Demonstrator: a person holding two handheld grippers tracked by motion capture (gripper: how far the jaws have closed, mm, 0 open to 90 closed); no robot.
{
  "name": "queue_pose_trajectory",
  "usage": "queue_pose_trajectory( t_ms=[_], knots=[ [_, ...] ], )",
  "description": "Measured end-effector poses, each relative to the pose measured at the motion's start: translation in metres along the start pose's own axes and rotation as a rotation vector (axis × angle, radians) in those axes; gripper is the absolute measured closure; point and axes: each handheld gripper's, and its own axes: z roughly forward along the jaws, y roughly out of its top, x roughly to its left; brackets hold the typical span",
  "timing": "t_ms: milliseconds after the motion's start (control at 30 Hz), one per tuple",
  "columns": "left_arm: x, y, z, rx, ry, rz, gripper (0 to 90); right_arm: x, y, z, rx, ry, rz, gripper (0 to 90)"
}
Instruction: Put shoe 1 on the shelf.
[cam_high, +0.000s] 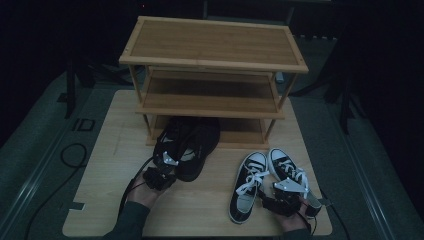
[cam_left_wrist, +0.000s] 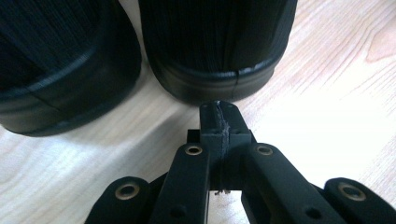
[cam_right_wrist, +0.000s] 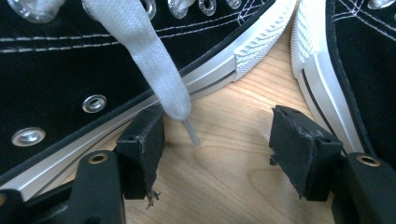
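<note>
A pair of all-black shoes (cam_high: 190, 145) lies in front of the wooden shoe rack (cam_high: 212, 75), toes toward its bottom shelf. My left gripper (cam_high: 161, 172) sits just behind their heels, its jaws shut with nothing between them; in the left gripper view the two black heels (cam_left_wrist: 215, 60) are right ahead of the left gripper (cam_left_wrist: 218, 109). A pair of black-and-white lace-up sneakers (cam_high: 252, 180) lies at the right. My right gripper (cam_high: 285, 192) is open between them, with a white lace tip (cam_right_wrist: 187, 126) by its left pad (cam_right_wrist: 144, 144) and the other sneaker's white sole (cam_right_wrist: 322, 88) at its right.
The rack has three shelves and stands at the back of a light wooden board (cam_high: 115, 150). Dark floor, cables (cam_high: 70, 155) and stand legs surround the board. Bare wood lies between the two pairs of shoes.
</note>
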Motion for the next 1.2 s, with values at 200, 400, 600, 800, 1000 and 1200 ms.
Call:
queue_pose_trajectory(
  t_ms=[200,400,600,800,1000,1200],
  knots=[
    [-0.003,-0.002,0.006,0.020,0.000,0.003,90.0,0.000,0.000,0.000,0.000,0.000,0.000,35.2],
    [-0.007,0.000,0.013,0.030,0.016,0.032,90.0,0.000,0.000,0.000,0.000,0.000,0.000,35.2],
    [-0.011,0.010,0.015,0.033,0.035,0.059,90.0,0.000,0.000,0.000,0.000,0.000,0.000,35.2],
    [-0.016,0.024,0.020,0.027,0.053,0.078,90.0,0.000,0.000,0.000,0.000,0.000,0.000,35.2],
    [-0.019,0.035,0.026,0.018,0.076,0.087,90.0,0.000,0.000,0.000,0.000,0.000,0.000,35.2],
    [-0.014,0.042,0.024,0.003,0.105,0.057,90.0,0.000,0.000,0.000,0.000,0.000,0.000,35.1]
  ],
)
